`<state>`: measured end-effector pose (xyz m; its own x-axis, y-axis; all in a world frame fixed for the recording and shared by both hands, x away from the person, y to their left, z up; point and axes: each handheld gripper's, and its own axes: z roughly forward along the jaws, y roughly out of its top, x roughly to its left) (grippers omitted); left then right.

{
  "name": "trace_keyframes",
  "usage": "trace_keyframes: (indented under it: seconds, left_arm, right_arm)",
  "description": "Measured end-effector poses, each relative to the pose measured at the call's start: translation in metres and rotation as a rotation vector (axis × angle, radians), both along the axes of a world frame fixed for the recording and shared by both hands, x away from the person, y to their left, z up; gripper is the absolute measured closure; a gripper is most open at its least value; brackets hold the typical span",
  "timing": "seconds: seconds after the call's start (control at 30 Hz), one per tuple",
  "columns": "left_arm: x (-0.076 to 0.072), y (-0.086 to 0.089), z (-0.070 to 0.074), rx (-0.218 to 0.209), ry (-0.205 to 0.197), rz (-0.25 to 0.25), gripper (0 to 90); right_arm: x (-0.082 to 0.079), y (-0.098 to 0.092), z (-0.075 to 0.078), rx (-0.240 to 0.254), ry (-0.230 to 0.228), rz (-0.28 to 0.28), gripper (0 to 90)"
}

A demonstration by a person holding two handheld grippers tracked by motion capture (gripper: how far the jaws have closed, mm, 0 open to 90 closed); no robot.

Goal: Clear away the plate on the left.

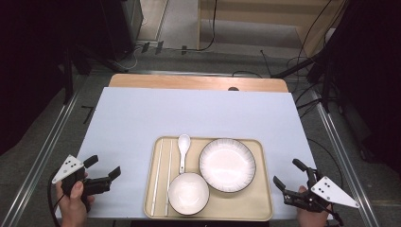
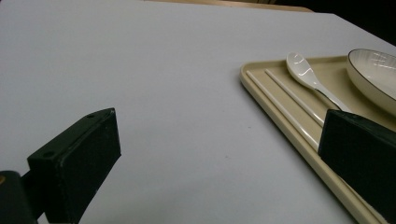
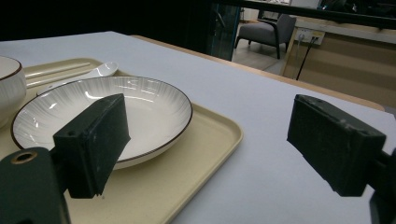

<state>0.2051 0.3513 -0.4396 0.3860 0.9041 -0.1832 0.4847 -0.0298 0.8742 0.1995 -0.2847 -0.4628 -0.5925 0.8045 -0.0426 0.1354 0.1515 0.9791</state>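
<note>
Beige tray (image 1: 265, 201) set at bench (image 1: 127, 123) front, plate (image 1: 227, 164) inside | left claw (image 1: 103, 171) and right claw (image 1: 287, 175) released, empty, flanking tray, likely for reach.

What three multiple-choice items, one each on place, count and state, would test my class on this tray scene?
1. Where does the spoon lie?
A. Beside the chopsticks in the tray
B. In the bowl
C. On the plate

2. How many dishes are in the tray?
A. One
B. Two
C. Four

3. How is the right gripper?
A. Shut on the plate
B. Shut, empty
C. Open, empty

Key: 1 A, it lies just right of them. 2 B, bowl and plate. 3 C, jaws apart, nothing between.
</note>
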Motion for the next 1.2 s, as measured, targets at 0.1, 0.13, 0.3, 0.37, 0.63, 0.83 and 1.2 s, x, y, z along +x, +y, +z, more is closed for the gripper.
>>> trace_keyframes:
  seconds: [0.1,0.13,0.3,0.37,0.63,0.83,1.2]
  left_arm:
    - [-0.005,0.005,0.0,0.002,-0.002,0.01,0.0]
    - [-0.006,0.006,0.0,-0.001,-0.003,0.009,0.0]
    - [-0.014,0.013,-0.002,-0.01,-0.005,0.016,0.0]
    - [-0.017,0.016,-0.003,-0.01,-0.01,0.023,0.0]
    - [-0.029,0.026,-0.002,-0.016,-0.036,0.062,0.0]
    - [-0.034,0.029,0.0,-0.008,-0.062,0.104,0.0]
    - [-0.034,0.027,-0.003,0.024,-0.065,0.111,0.0]
  right_arm:
    - [0.0,0.0,0.0,-0.002,0.001,0.0,13.2]
    - [0.0,0.0,0.0,-0.002,0.002,0.0,13.2]
    - [0.0,-0.001,0.0,-0.003,-0.002,-0.003,13.2]
    - [0.0,-0.001,0.0,-0.003,0.001,-0.005,13.2]
    - [0.0,-0.002,-0.001,0.004,0.005,-0.009,13.2]
    - [0.0,-0.004,-0.002,0.003,0.01,-0.017,13.2]
    - [0.001,-0.007,-0.004,-0.009,0.014,-0.024,13.2]
